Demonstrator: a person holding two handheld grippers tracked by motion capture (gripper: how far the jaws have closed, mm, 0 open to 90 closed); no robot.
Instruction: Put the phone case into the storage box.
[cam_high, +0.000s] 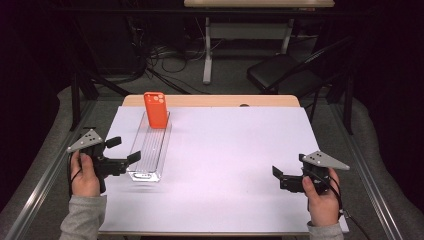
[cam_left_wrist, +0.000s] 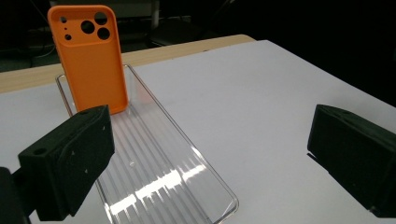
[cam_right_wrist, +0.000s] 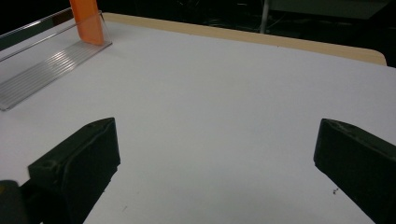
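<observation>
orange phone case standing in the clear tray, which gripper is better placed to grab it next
Left, probably. The left gripper sits open right beside the clear tray, with the orange phone case at the tray's far end. The right gripper is open too, but far across the table.

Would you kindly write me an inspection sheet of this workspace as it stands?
Surface: white sheet over a wooden table; a few dark specks near the right claw.
Job's things: orange phone case standing upright at the far end of a clear ribbed tray.
Clutter: nothing seen.
Grippers: left claw open, beside the tray's near end; right claw open over bare sheet, holding nothing.
Cables: one trails from each gripper by the wrists; a tangle lies on the floor beyond the table.
Surroundings: dark room, black chair, another table's leg, metal rails at both sides.
</observation>
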